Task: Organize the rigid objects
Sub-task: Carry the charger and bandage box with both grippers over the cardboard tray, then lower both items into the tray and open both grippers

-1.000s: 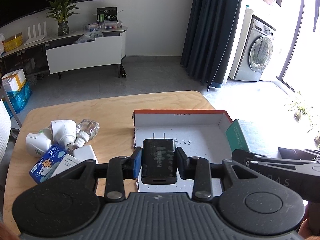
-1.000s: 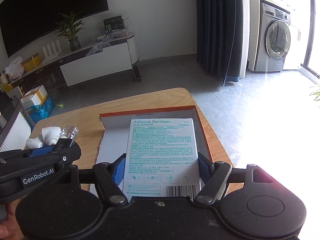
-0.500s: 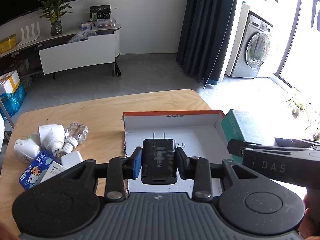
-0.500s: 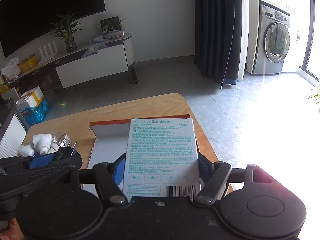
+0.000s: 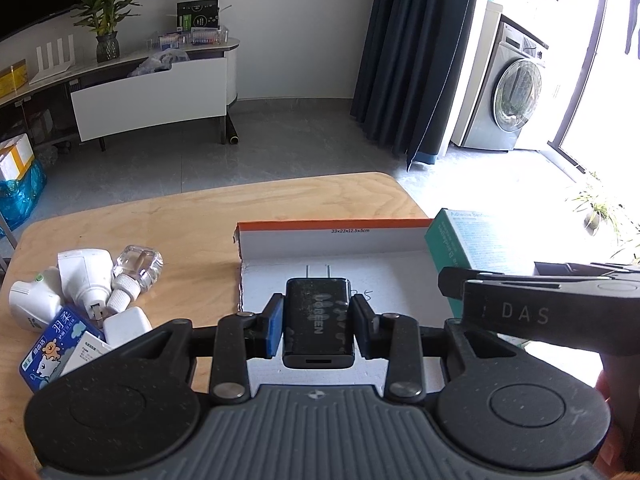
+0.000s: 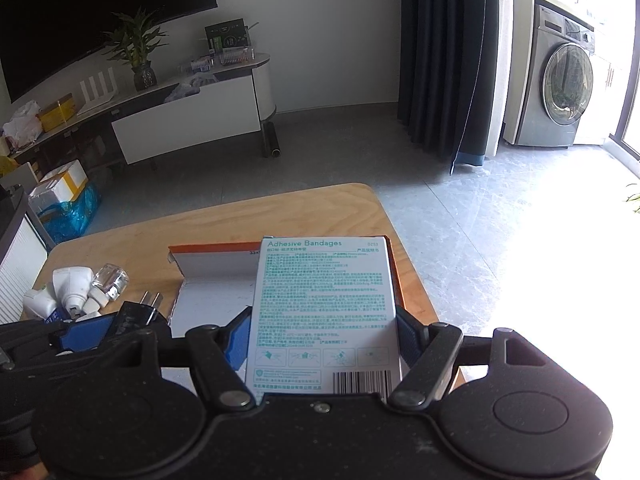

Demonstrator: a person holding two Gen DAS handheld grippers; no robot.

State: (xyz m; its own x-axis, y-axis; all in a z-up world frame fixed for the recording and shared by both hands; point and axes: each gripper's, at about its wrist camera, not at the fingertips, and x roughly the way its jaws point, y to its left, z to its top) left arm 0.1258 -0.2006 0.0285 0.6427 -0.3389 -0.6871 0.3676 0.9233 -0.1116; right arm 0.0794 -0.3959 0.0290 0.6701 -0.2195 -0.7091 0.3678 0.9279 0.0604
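My left gripper (image 5: 318,330) is shut on a black plug-in charger (image 5: 318,320), its two prongs pointing away, held over the open cardboard box (image 5: 332,246) with an orange rim. My right gripper (image 6: 324,338) is shut on a white and green adhesive bandages box (image 6: 324,304), held over the right half of the same cardboard box (image 6: 216,264). In the left wrist view the bandages box (image 5: 476,240) and the right gripper's body show at the right. In the right wrist view the charger's prongs (image 6: 150,304) show at the left.
On the wooden table (image 5: 200,220) left of the cardboard box lies a pile: white plug-in devices (image 5: 80,276), a clear refill bottle (image 5: 136,270), a white adapter (image 5: 126,322) and a blue packet (image 5: 52,354). The table's far and right edges drop to a grey floor.
Both grippers have drifted back and slightly left, so the cardboard box and the pile sit a little farther off in view. Both grips are unchanged.
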